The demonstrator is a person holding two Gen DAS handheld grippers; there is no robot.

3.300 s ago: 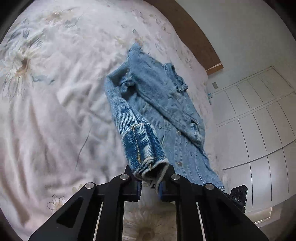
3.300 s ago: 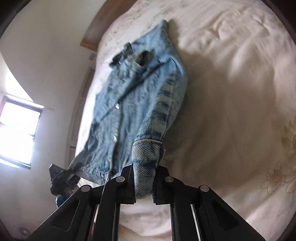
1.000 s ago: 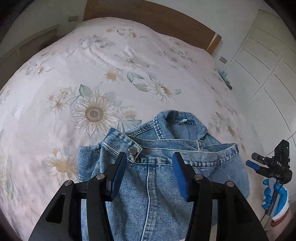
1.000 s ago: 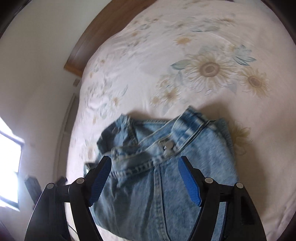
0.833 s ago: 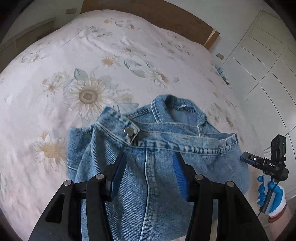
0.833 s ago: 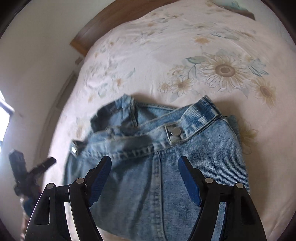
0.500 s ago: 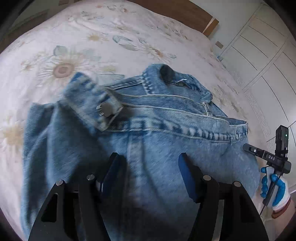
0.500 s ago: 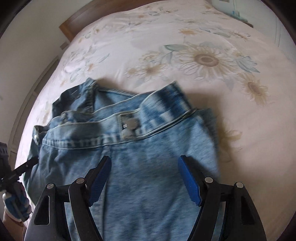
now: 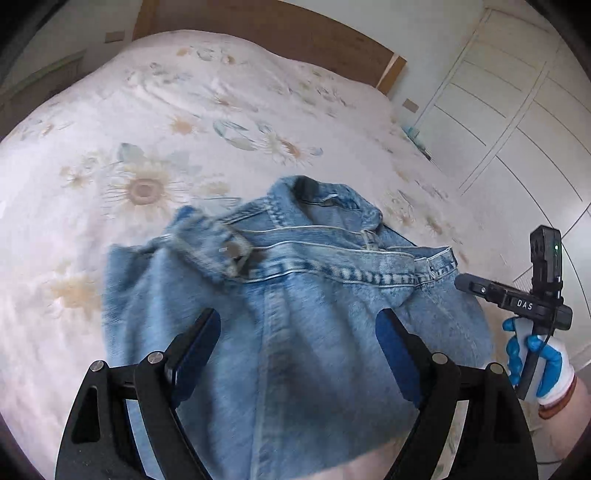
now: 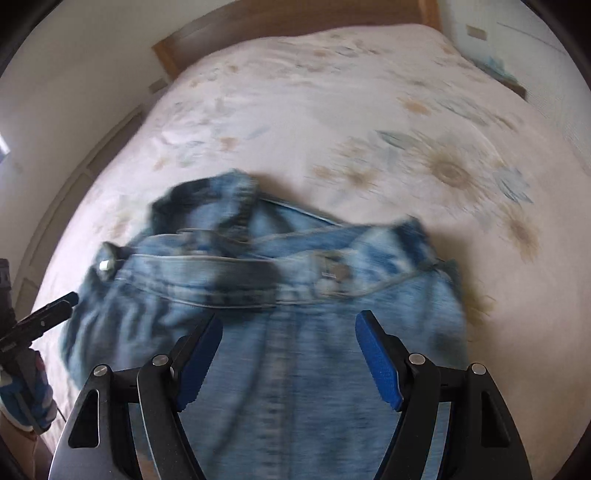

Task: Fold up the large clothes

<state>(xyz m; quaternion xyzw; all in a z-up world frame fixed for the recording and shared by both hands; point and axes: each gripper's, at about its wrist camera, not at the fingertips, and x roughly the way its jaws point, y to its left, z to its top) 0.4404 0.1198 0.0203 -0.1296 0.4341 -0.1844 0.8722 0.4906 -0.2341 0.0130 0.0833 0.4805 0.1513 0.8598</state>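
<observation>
From the left wrist camera we see the denim jacket [image 9: 295,314] folded on the flowered bedspread [image 9: 147,129], with its collar [image 9: 321,199] toward the wooden headboard [image 9: 280,33] and a band with a metal snap [image 9: 232,254] lying across the top of the fold. This view alone shows the white wardrobe doors [image 9: 517,110] on the far side, and the right gripper [image 9: 517,302] seen from outside, held in a blue-gloved hand [image 9: 535,358] just beside the jacket's edge. The right wrist camera is blurred by motion, so we read its detail with some caution; it shows the same jacket [image 10: 277,332] from the other side, a snap at the band's end [image 10: 105,264], and what seems to be the left gripper [image 10: 40,321] with its glove at the frame's edge.

Our left gripper [image 9: 299,339] has its jaws spread wide and grasps nothing; the jacket lies under and ahead of it, the denim filling the gap between the blue pads [image 9: 391,354]. Our right gripper [image 10: 290,347] is likewise released, fingers wide apart, poised over the near half of the jacket with the snapped band just beyond its tips. Whether either claw touches the cloth, we cannot tell.
</observation>
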